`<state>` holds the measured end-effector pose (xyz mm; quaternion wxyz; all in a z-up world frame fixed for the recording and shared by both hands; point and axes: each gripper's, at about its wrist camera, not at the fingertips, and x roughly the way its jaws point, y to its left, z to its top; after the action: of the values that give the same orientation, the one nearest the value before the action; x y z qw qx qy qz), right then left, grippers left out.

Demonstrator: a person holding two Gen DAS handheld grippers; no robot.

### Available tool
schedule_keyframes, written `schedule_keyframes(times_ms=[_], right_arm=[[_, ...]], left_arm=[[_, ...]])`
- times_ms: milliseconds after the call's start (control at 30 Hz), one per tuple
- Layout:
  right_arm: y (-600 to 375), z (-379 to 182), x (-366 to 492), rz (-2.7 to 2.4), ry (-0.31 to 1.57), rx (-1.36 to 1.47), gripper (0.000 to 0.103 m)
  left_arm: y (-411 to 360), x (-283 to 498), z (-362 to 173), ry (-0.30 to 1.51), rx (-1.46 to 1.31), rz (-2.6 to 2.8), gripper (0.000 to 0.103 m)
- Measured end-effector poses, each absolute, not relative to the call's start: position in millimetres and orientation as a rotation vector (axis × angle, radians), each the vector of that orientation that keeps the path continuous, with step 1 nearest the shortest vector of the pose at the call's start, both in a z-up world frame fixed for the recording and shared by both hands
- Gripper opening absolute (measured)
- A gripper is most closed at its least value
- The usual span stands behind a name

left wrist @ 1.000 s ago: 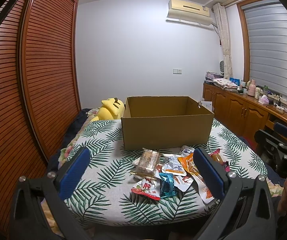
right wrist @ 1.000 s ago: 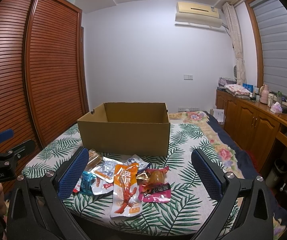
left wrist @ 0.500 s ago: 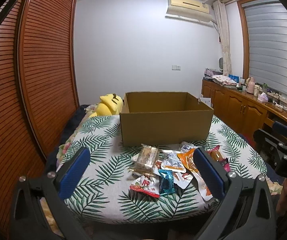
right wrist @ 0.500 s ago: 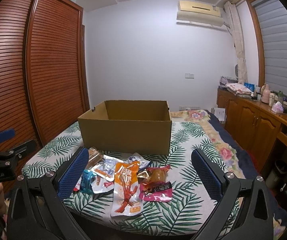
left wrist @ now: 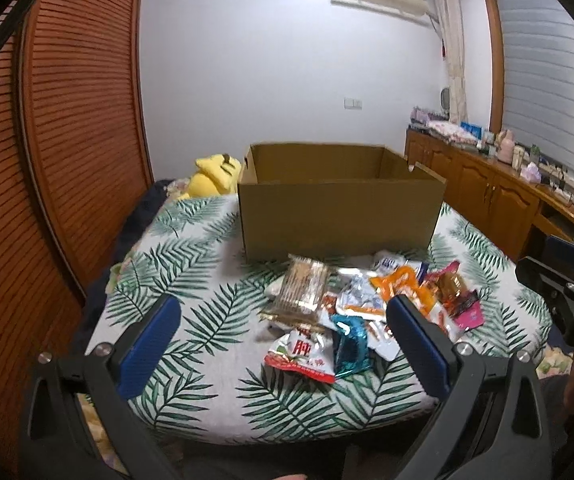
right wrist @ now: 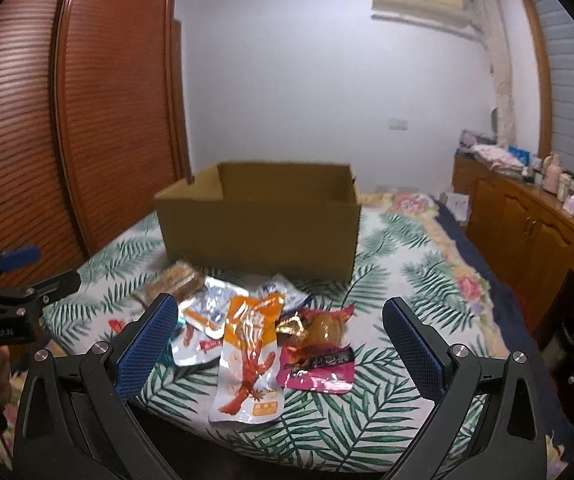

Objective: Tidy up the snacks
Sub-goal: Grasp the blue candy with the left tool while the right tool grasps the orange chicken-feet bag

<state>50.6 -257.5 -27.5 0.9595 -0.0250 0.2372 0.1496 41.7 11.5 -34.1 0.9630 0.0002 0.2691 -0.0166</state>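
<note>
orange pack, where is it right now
In the right wrist view the orange pack lies at the front of the snack pile on the leaf-print cover, just left of the pink pack and in front of the box.

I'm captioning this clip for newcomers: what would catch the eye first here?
The heap of bright snack packets on the palm-leaf bedspread, led by the orange packet nearest the open right gripper. Just behind it sits the open cardboard box, with a yellow plush toy beside its left end.
</note>
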Motion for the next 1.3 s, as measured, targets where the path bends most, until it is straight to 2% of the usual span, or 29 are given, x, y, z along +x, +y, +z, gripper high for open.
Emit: schedule_keyframes(times_ms=[267,333,467,533,600,1100,1200,1300], right_arm=[[-253.6,-61.6,95.5,0.396,0.643,-0.090,0.088],[-246.6,-70.7,105.0,0.426,0.681,-0.115,0.079],[-228.9,-87.1,116.7,0.487,0.736,-0.168,0.071],[-219.6,-96.8,122.4,0.510,0.766,-0.196,0.061],[-213.5,-104.1,127.6,0.524,0.793,-0.213,0.057],[-196.6,-115.7,153.7,0.510,0.864,-0.330,0.057],[-198.9,-118.4,161.7,0.515,0.898,-0.315,0.059],[-201.4,-121.9,169.6,0.524,0.925,-0.282,0.059]], left_arm=[[15.4,69.1,-60.8,0.620,0.045,-0.022,0.103],[15.6,72.3,-66.3,0.627,0.060,-0.027,0.103],[17.3,78.9,-75.0,0.642,0.081,-0.049,0.103],[21.3,82.7,-78.0,0.661,0.057,-0.089,0.103],[26.0,85.9,-80.4,0.678,0.032,-0.116,0.103],[22.1,97.4,-87.2,0.719,-0.055,-0.206,0.100],[15.1,101.4,-90.3,0.737,-0.083,-0.245,0.093],[3.4,106.1,-94.9,0.762,-0.093,-0.288,0.078]])
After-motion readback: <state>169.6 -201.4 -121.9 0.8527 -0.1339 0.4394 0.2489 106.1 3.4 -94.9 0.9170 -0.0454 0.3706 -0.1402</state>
